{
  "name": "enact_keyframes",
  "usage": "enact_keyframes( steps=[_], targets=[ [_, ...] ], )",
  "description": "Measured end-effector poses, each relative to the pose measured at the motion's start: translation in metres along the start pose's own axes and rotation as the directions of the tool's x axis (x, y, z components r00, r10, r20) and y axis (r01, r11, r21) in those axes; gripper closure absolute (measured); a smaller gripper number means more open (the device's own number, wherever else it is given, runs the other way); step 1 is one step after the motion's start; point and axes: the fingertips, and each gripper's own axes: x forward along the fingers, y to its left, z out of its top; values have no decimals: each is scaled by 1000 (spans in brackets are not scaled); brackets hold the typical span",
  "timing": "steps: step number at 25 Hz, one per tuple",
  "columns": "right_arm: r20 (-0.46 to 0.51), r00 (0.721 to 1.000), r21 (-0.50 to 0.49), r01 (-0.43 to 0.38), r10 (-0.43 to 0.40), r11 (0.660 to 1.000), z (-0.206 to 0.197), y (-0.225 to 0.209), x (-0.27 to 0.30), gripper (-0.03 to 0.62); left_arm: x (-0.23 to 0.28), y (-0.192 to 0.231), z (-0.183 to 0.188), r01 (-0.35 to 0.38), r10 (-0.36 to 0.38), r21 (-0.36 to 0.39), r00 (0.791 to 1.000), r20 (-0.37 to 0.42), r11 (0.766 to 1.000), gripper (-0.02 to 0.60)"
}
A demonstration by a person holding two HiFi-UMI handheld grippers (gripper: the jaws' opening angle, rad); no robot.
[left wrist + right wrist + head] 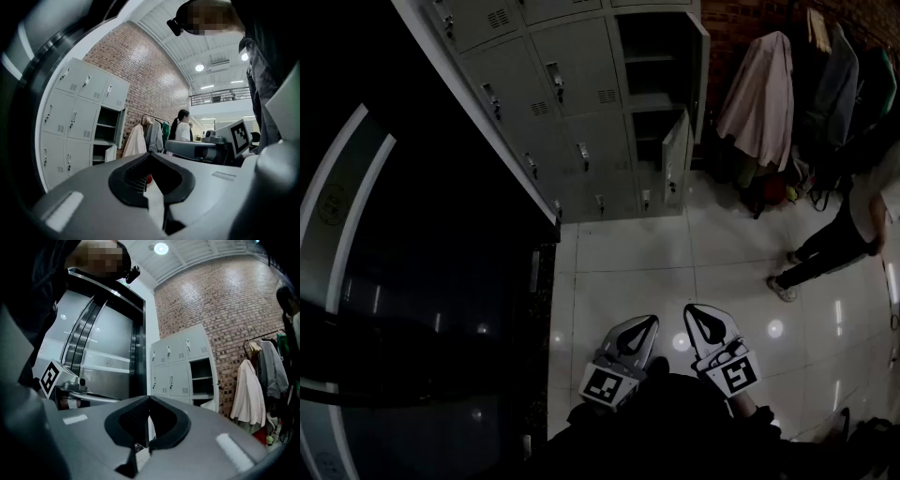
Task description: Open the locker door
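Note:
A grey bank of lockers (572,112) stands far ahead across the tiled floor. Most of its doors are closed, each with a small handle (555,81). In the right column the upper compartment (649,47) stands open, and the small door (675,155) below it hangs ajar. The lockers (75,117) also show in the left gripper view, and the lockers (183,364) in the right gripper view. My left gripper (649,321) and right gripper (692,309) are held side by side, low and close to my body, well short of the lockers. Both are shut and hold nothing.
A dark glass wall (412,234) runs along the left up to the lockers. Right of the lockers, coats (759,98) hang on a rack against the brick wall. A person (834,239) stands on the tiles at the right.

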Motion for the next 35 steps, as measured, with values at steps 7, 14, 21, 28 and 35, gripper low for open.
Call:
enact_keyframes(
  steps=[7, 14, 21, 28, 35],
  targets=[
    [-7, 1000, -12, 7, -7, 1000, 3, -10, 50, 594, -8, 41, 2, -48, 47, -38, 999, -27, 998, 563],
    [-27, 1000, -33, 0, 0, 999, -11, -15, 164, 580, -20, 135, -4, -104, 102, -86, 994, -32, 991, 563],
    [-75, 997, -46, -3, -1, 999, -16, -37, 336, 539, -39, 255, 20, -92, 92, -71, 996, -1, 993, 563],
    [-99, 995, -32, 28, -31, 999, -10, -79, 502, 536, -59, 358, 36, -106, 105, -99, 994, -7, 990, 563],
    [-138, 987, -107, 68, -83, 992, -13, -136, 648, 533, -43, 422, 31, -145, 146, -154, 989, -7, 977, 563]
  ],
)
